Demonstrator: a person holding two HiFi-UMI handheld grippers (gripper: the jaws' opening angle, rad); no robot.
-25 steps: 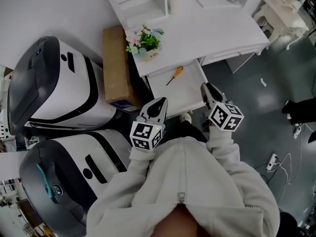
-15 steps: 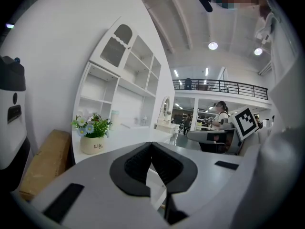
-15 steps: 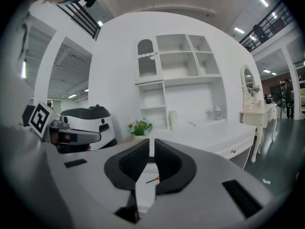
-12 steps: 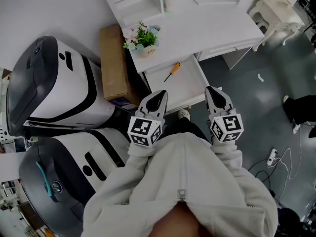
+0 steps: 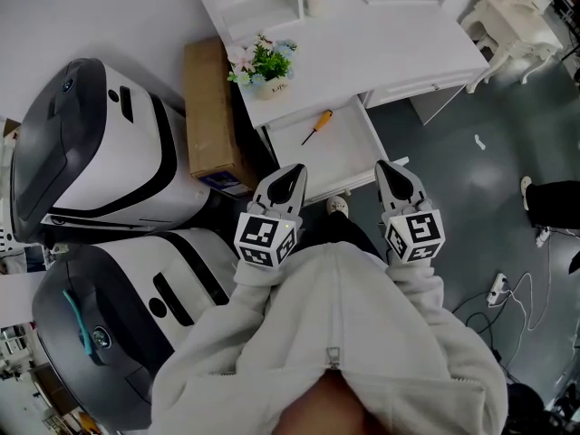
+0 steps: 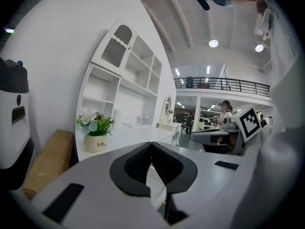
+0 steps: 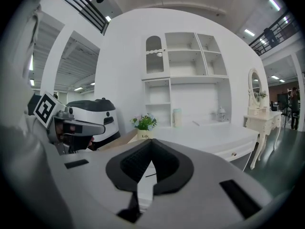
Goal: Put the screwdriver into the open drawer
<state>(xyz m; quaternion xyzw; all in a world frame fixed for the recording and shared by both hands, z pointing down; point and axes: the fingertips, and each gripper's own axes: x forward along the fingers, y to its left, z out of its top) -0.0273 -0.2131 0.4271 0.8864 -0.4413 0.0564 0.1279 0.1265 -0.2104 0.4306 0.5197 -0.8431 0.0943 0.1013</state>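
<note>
The person wears a pale grey fleece jacket with a centre zip ending in a small metal pull. Its thick sleeves bunch at the cuffs. The left gripper and right gripper have light grey shells that taper to black-lined tips. Each carries a white cube printed with black square markers. Close up, the black pads are ribbed, and dark rectangular slots are sunk into the shell.
</note>
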